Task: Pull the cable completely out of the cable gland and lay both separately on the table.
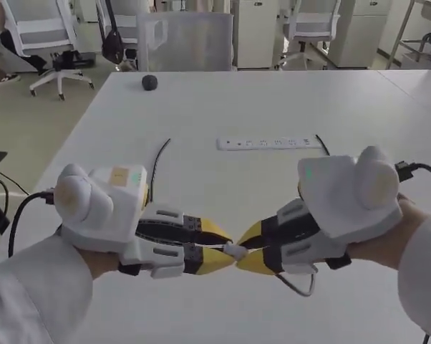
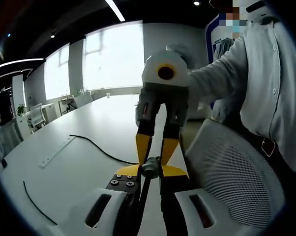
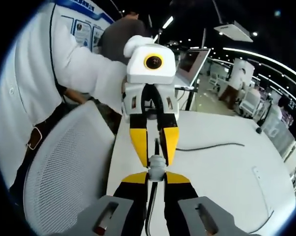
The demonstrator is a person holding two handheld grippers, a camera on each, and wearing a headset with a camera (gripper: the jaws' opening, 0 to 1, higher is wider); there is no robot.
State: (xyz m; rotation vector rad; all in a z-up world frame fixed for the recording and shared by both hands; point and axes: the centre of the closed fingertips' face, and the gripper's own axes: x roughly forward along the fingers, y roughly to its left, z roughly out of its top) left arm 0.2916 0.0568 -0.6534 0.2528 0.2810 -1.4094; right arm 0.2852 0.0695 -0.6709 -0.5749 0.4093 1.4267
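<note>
Evidently the pull is only starting. In the head view the left gripper point(image 1: 223, 251) and the right gripper point(image 1: 248, 249) meet tip to tip just above the table point(image 1: 273, 107), with the small pale cable gland point(image 1: 235, 251) between them. Both pairs of fingers point(image 1: 208, 231) are pressed together. The left ones seem to pinch the gland and the right ones the cable point(image 1: 298, 288) just beside it, though the exact split is hard to tell.

The cable looks seated in the gland, so the next move calls for firm grips and a straight pull apart, then laying each piece down separately.

The head view gives the grey cable looping under the right gripper. The right gripper view shows it running back between its own fingers, and the left gripper view faces the gland end on.
</note>
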